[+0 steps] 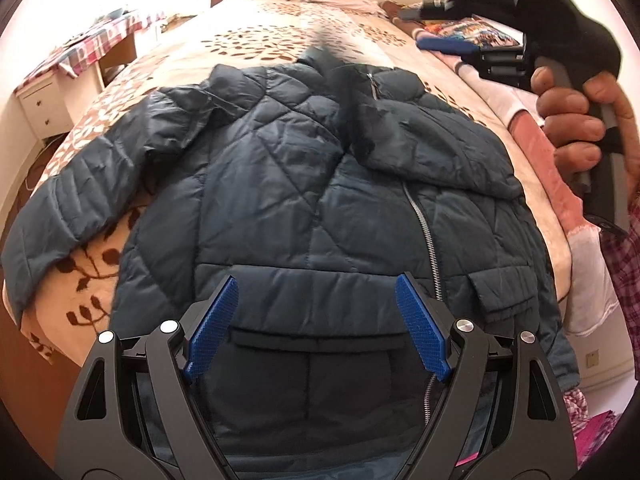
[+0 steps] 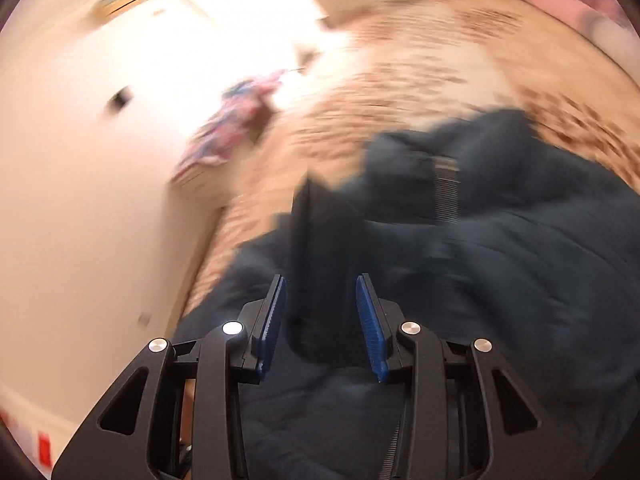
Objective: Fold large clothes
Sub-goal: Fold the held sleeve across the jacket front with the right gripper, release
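Nearest the lens, the left hand-held gripper (image 1: 316, 320) hangs released, blue pads spread over the hem of the jacket (image 1: 304, 208), touching nothing. Dark and quilted, that jacket lies front up across the near edge of the bed (image 1: 248, 48), zip closed, one sleeve (image 1: 80, 184) trailing toward the left edge, probably spread flat for folding. Its flap pockets (image 1: 500, 292) look shut, contents unseen. The right hand-held gripper (image 2: 320, 320) stands half open above blurred dark cloth, seemingly gripping nothing.

Bright daylight washes out the upper left of both fisheye views. The left wrist view is mostly sharp, curved at its edges; the right wrist view is smeared with motion blur.
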Motion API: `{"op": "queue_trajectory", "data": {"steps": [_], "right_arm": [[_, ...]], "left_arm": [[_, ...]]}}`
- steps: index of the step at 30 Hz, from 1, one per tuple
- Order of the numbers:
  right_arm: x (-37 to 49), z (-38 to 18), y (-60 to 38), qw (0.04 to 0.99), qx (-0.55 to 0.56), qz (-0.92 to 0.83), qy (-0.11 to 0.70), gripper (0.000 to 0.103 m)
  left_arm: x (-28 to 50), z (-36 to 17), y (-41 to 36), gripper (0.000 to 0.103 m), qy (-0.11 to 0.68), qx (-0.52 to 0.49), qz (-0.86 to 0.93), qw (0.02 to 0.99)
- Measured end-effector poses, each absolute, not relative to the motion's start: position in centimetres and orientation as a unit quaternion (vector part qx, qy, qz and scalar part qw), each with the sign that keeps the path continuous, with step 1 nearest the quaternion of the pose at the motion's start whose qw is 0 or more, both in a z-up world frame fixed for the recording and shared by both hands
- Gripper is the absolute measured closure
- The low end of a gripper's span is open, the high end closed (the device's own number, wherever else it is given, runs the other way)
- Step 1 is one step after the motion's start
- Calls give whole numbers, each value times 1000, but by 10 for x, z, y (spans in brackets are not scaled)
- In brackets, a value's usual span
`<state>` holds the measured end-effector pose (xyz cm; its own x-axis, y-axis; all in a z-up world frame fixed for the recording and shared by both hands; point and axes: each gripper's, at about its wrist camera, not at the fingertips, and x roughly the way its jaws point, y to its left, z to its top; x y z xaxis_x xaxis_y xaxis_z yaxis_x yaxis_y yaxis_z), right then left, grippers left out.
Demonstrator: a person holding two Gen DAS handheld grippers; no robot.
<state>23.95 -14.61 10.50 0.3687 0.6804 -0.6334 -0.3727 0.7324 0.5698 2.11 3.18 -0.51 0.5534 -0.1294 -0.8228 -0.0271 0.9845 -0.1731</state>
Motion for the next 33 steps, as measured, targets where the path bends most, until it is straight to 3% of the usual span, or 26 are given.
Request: {"op": "queue_trajectory", "data": {"steps": [5,19,26,33], "right_arm": [[227,96,-152,814,159,308,467,64],[126,-4,-203,803,72,216,551,64],[106,-13,-199,800,41,216,559,64],[100,-19,-188,796,18,217,565,64]], "left_arm": [[22,-8,46,23,470,-90,-15,878],[3,-23,144,23,467,-158,132,860],[-21,-33,224,23,435,-263,220,832],[-36,-61,284,23,376,-445,239,777]]}}
